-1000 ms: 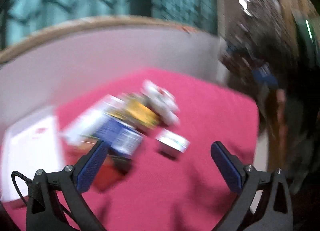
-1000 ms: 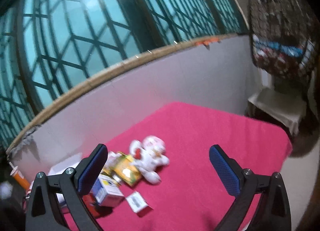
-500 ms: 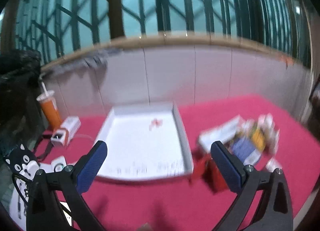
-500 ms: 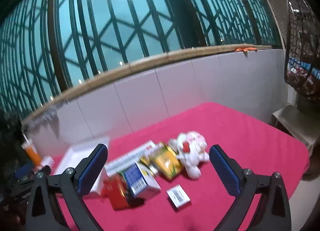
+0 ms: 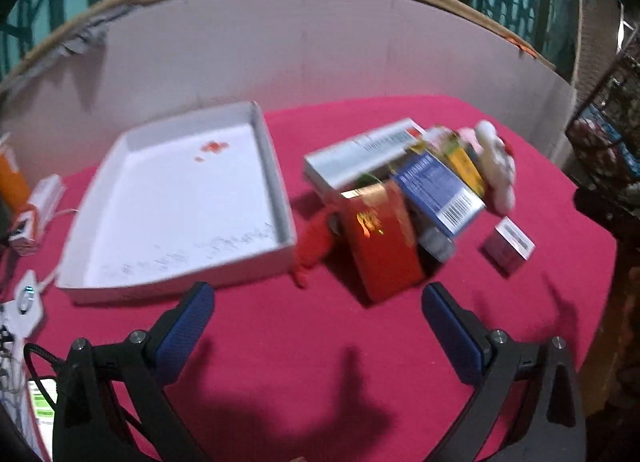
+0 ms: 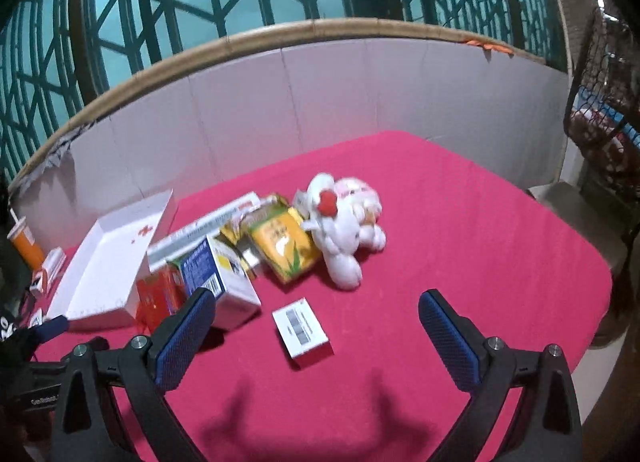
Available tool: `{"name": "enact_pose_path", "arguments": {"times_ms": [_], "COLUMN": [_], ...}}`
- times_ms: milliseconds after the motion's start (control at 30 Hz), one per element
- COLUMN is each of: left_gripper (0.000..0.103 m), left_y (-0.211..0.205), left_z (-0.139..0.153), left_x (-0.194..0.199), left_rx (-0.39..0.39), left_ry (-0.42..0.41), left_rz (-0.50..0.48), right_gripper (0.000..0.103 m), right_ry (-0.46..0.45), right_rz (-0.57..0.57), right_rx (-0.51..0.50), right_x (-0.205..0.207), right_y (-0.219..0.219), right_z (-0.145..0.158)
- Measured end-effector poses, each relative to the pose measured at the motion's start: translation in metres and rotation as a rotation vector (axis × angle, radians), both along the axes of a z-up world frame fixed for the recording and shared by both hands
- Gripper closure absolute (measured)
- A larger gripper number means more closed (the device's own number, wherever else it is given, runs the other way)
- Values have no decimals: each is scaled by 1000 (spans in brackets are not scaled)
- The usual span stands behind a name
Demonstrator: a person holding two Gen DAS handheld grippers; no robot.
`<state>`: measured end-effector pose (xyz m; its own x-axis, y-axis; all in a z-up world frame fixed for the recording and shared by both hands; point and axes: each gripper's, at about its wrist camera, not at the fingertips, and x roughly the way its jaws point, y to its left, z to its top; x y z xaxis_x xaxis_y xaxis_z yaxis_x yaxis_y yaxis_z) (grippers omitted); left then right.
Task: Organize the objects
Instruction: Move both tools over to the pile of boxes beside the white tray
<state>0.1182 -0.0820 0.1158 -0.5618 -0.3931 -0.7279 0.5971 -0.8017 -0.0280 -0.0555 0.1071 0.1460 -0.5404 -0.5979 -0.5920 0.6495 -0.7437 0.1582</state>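
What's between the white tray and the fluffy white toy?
A heap of boxes sits between the white tray and the plush toy, seen in the right wrist view.

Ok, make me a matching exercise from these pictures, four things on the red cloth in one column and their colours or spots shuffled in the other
Things:
1. tray
2. plush toy
3. small flat box
4. carton

Descriptions:
A. yellow, leaning in the pile beside the toy
B. white with a red bow, at the pile's right end
C. white and open, nothing in it, left of the pile
D. lies alone on the cloth, nearest the right gripper, barcode up

Pairs: 1-C, 2-B, 3-D, 4-A
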Motion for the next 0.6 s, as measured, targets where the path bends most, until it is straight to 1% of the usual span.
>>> {"name": "enact_pose_path", "arguments": {"times_ms": [33,100,167,300,367,400,467,567,600], "left_gripper": [0,0,0,0,0,0,0,0,0], "left_y": [-1,-1,-3,-21,-32,-37,-48,-60,-61], "left_z": [-4,-7,-4,7,11,12,13,14,14], "left_x": [-3,-1,6,32,50,57,72,90,93], "left_rx": [27,57,60,51,68,77,97,110,112], "left_ry": [-6,-1,25,101,144,160,174,187,192], "left_rz": [-1,13,46,154,218,242,292,352,363], "right_gripper": [0,0,0,0,0,0,0,0,0], "right_ry": [3,26,52,54,40,32,-4,-143,-171], "right_rz": [6,32,83,303,408,440,491,571,584], "right_rx": [6,11,2,-93,-120,-120,-116,-103,-94], "right_x": [1,5,12,35,45,48,50,44,44], "right_y": [-2,-8,-18,-47,-71,-82,-107,-146,-152], "right_z": [-1,-1,2,12,13,11,4,-18,-25]}}
